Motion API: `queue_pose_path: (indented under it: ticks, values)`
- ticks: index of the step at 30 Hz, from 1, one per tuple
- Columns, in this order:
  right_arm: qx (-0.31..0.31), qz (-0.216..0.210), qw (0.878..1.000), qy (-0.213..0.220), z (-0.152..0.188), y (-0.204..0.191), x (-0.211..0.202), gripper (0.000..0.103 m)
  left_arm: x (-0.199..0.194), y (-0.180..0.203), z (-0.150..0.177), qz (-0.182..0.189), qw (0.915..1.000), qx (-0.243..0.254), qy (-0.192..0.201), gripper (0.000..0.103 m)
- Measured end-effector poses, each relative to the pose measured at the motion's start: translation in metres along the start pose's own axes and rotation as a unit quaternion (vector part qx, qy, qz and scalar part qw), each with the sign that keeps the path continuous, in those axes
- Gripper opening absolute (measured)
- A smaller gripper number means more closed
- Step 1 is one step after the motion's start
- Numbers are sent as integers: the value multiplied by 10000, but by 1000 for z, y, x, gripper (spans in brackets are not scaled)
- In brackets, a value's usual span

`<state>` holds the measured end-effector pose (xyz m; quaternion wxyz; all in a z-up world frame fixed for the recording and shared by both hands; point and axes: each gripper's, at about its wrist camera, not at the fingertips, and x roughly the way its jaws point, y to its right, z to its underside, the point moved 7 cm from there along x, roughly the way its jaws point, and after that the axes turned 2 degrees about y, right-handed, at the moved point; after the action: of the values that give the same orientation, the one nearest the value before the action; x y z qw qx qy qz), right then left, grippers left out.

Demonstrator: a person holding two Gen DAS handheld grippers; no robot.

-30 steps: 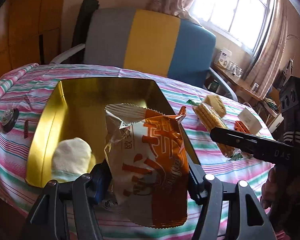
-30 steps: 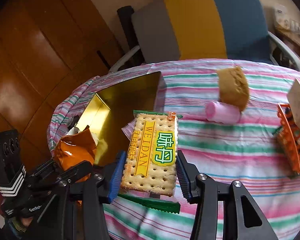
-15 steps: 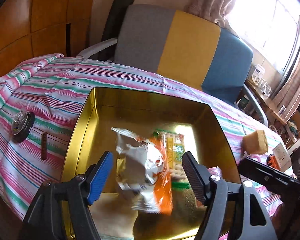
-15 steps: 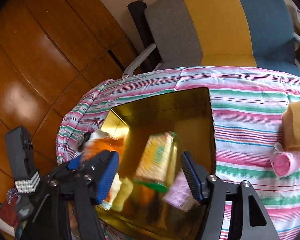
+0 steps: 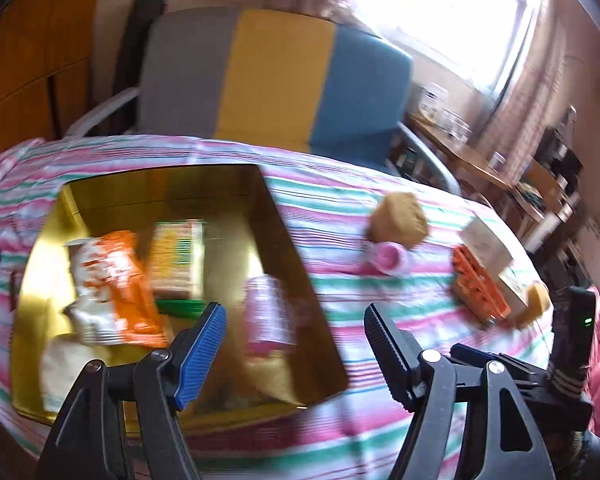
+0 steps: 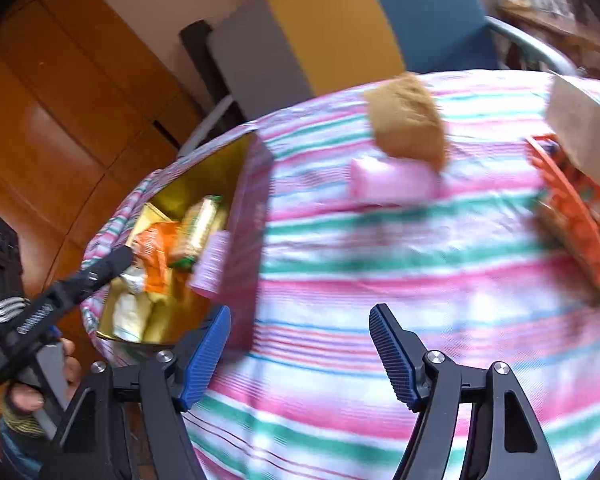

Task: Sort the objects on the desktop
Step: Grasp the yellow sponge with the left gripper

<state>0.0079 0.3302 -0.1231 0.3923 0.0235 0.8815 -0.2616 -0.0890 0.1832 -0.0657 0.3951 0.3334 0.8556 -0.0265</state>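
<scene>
Gold tin near tabletop's left edge holds orange bag, cracker pack, pink packet; left tool wide open, empty; right tool just opened, empty.

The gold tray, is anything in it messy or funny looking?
Yes: in the gold tray the orange snack bag and cracker pack lie tilted and overlapping, tumbled rather than lined up. Nothing looks spilled or torn.
</scene>
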Motion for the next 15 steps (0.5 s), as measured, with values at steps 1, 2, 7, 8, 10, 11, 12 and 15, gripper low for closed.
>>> queue_pose_path:
  ticks: [1, 2, 7, 8, 10, 11, 12, 15]
  values:
    - [29, 150, 9999, 19, 6, 13, -5, 74, 2, 14, 0, 62, 9999, 109, -40, 73]
    - [56, 298, 9995, 36, 11, 25, -10, 74, 5, 26, -2, 113, 9997, 201, -92, 73]
    - [198, 720, 9971, 171, 29, 75, -32, 76, 21, 74, -16, 148, 9979, 584, -257, 73]
    - [200, 751, 9968, 211, 32, 82, -35, 76, 25, 81, -22, 170, 9975, 613, -292, 73]
    - [135, 776, 9964, 308, 33, 89, -39, 77, 36, 92, -31, 215, 9971, 597, -432, 74]
    - [65, 801, 9962, 344, 33, 90, -40, 78, 42, 97, -36, 238, 9968, 574, -501, 74]
    - [-4, 825, 9959, 381, 33, 92, -41, 80, 48, 101, -41, 272, 9966, 547, -559, 74]
    - [-226, 822, 9954, 445, 32, 89, -37, 85, 70, 112, -56, 289, 9956, 523, -726, 74]
